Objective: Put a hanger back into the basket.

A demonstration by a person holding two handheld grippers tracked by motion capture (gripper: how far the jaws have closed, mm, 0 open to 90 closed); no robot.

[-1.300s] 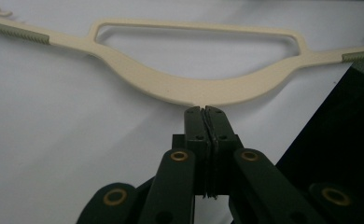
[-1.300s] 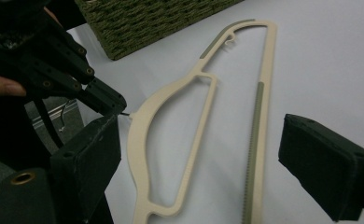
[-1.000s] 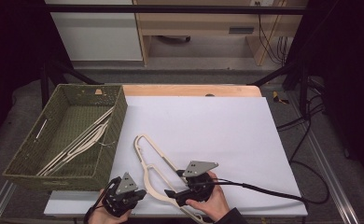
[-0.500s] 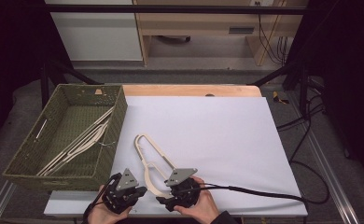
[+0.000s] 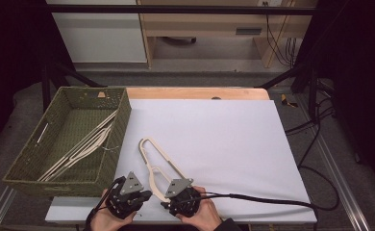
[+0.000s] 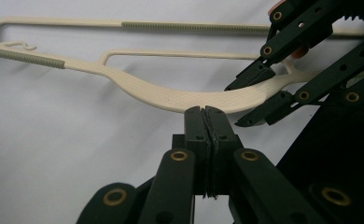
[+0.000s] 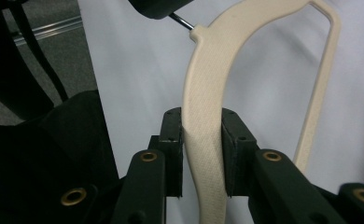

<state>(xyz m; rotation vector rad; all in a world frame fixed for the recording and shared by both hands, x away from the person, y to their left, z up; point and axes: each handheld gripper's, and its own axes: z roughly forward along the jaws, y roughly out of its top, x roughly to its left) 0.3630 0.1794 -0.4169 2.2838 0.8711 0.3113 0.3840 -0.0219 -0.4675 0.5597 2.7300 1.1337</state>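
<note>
Dim room; wooden shelf [image 5: 209, 24] behind

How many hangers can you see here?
3, as far as I can tell: one hanger on the table between the two grippers, and about two hangers in the basket; they overlap, so more may be hidden.

A cream hanger [image 5: 153, 159] lies on the white sheet [image 5: 224, 144] near the front edge of the table. The right gripper [image 5: 168, 198] sits at the hanger's near end, its jaws having just been closing around it. The left gripper [image 5: 144, 196] rests just beside it. A green woven basket [image 5: 31, 159] on the left holds more hangers [image 5: 82, 147].
</note>
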